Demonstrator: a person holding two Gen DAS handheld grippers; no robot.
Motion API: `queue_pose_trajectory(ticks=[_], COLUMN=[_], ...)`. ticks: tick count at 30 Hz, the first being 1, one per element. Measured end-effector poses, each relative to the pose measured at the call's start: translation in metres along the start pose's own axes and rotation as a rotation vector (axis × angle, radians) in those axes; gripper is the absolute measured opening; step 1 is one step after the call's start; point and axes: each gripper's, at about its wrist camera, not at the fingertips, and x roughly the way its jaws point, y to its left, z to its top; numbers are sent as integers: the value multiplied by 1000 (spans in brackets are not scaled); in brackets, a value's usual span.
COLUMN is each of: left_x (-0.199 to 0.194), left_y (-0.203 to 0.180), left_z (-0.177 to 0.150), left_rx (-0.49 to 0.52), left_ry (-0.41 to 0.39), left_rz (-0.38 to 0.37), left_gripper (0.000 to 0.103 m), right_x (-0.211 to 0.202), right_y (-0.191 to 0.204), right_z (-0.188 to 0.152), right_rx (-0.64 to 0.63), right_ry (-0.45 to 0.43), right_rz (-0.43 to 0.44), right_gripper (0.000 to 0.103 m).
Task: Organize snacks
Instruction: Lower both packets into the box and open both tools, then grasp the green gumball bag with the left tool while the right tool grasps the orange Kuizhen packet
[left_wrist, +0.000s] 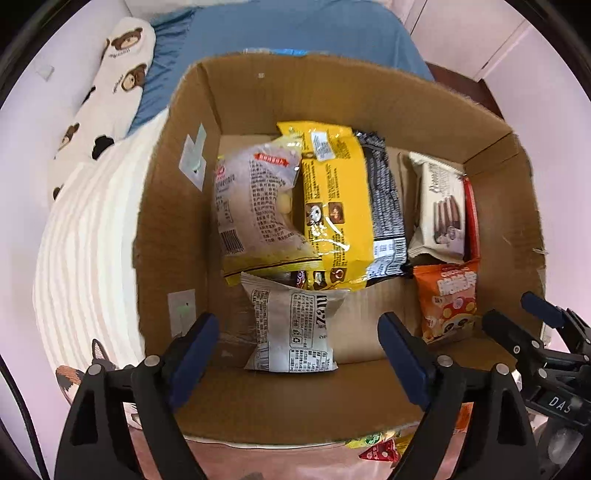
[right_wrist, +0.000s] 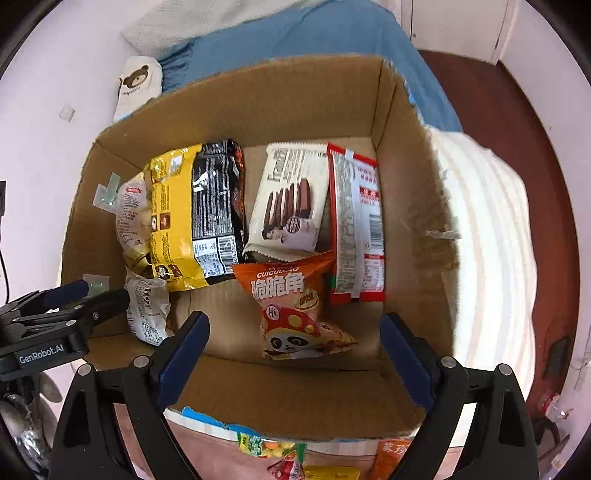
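Observation:
An open cardboard box (left_wrist: 177, 206) (right_wrist: 413, 206) holds several snack packs. A white pack (left_wrist: 291, 328) (right_wrist: 147, 314) lies at the front left, an orange panda pack (left_wrist: 448, 302) (right_wrist: 291, 306) at the front right. Behind them lie a yellow bag (left_wrist: 332, 199) (right_wrist: 171, 221), a black pack (left_wrist: 384, 206) (right_wrist: 218, 206), a white wafer pack (left_wrist: 439, 210) (right_wrist: 291, 199) and a red pack (right_wrist: 358, 225). My left gripper (left_wrist: 299, 354) is open and empty above the white pack. My right gripper (right_wrist: 295, 350) is open and empty above the orange pack.
The box sits on a striped white blanket (left_wrist: 85, 236) (right_wrist: 491, 236) on a bed with a blue sheet (left_wrist: 295, 29) and a bear pillow (left_wrist: 118, 74). More loose snacks (right_wrist: 288, 458) (left_wrist: 380, 446) lie in front of the box's near wall.

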Motion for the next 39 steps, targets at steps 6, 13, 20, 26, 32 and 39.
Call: queue_pose_trajectory(ticks=[6,13,20,26,32,39], left_x=[-31,-68,-100,-115,-79,13], left_y=[-7,-10,-20,-27,-37,-59], left_z=[-22,-56,-95,-125,-156,-187], left_rx=[19,14,47,62,79,72], left_ry=[-114,-244,-334,-366,-278,-57], left_rz=[16,17,6,-21,-14,-50], left_gripper=[88,88,88,88,88,88], right_x=[-35,-81,-121,-141,-124,-67], right_y=[5,5,10,7,-19,-88], right_z=[-17,-51,-90,-119,-154,-200], right_rx=[-24,-40,-58,-36,10,162], right_ry=[-107,-234,-321,-340,-273,-128], right_rz=[-45,-51,-45,26,33,1], right_gripper=[97,97,97,97,97,79])
